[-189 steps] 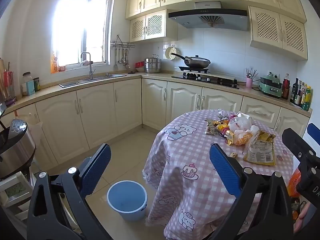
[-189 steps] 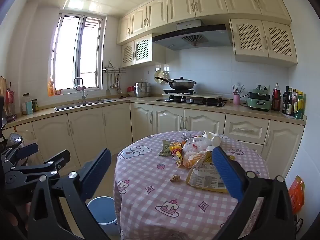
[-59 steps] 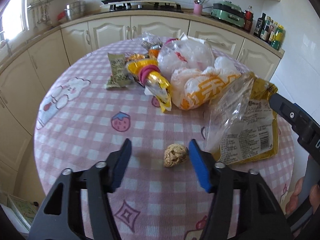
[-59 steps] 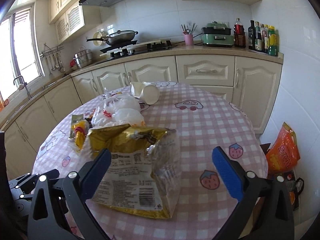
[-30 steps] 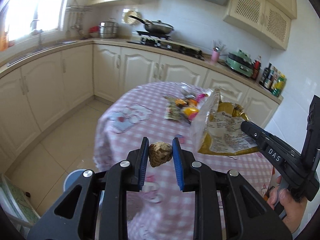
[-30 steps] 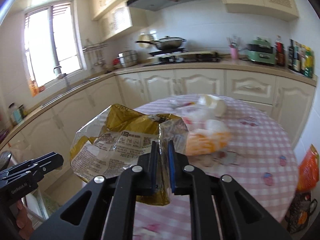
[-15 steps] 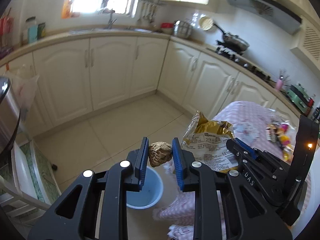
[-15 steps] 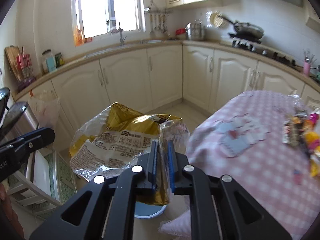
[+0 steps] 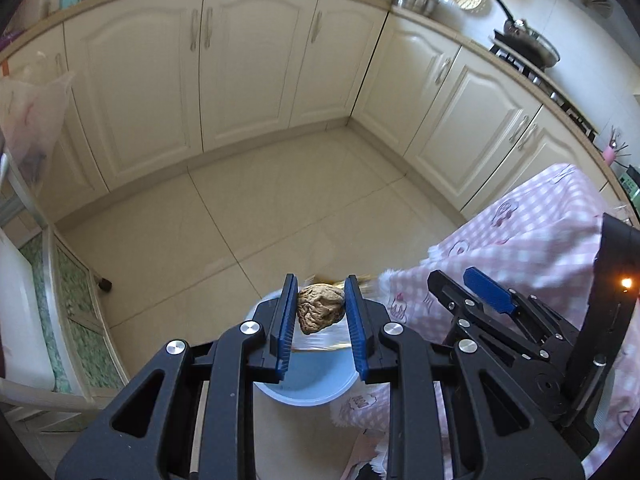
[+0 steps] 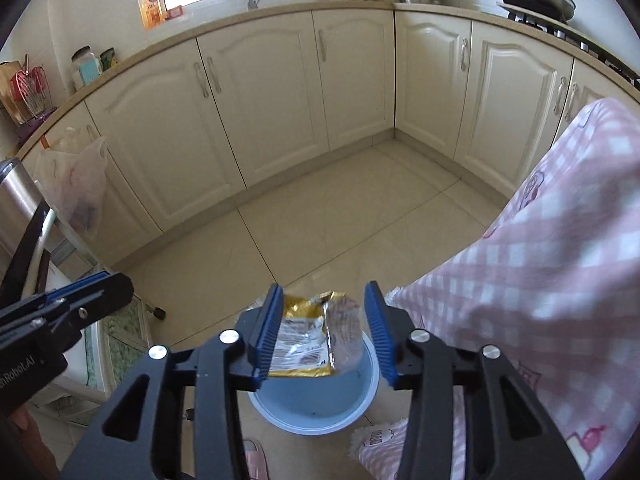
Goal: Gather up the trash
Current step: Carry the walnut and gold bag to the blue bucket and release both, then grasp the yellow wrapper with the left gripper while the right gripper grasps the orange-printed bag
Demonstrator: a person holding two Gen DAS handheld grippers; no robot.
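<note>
Jaws of the left gripper (image 9: pixel 321 310) clamp one brown lump (image 9: pixel 320 309); the right gripper's (image 10: pixel 325 328) are opening, one gold bag (image 10: pixel 304 336) loose over one blue bucket (image 10: pixel 316 408).

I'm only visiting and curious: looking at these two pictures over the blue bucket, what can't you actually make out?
- Left wrist view: most of the blue bucket is hidden by the left gripper and its brown lump.
- Right wrist view: whether the gold bag touches the bucket's rim; the opening right gripper frames it.
- Both views: the tabletop is cut off at the right edge; only the pink tablecloth shows, blurred.
- Print on the bag: too small.
</note>
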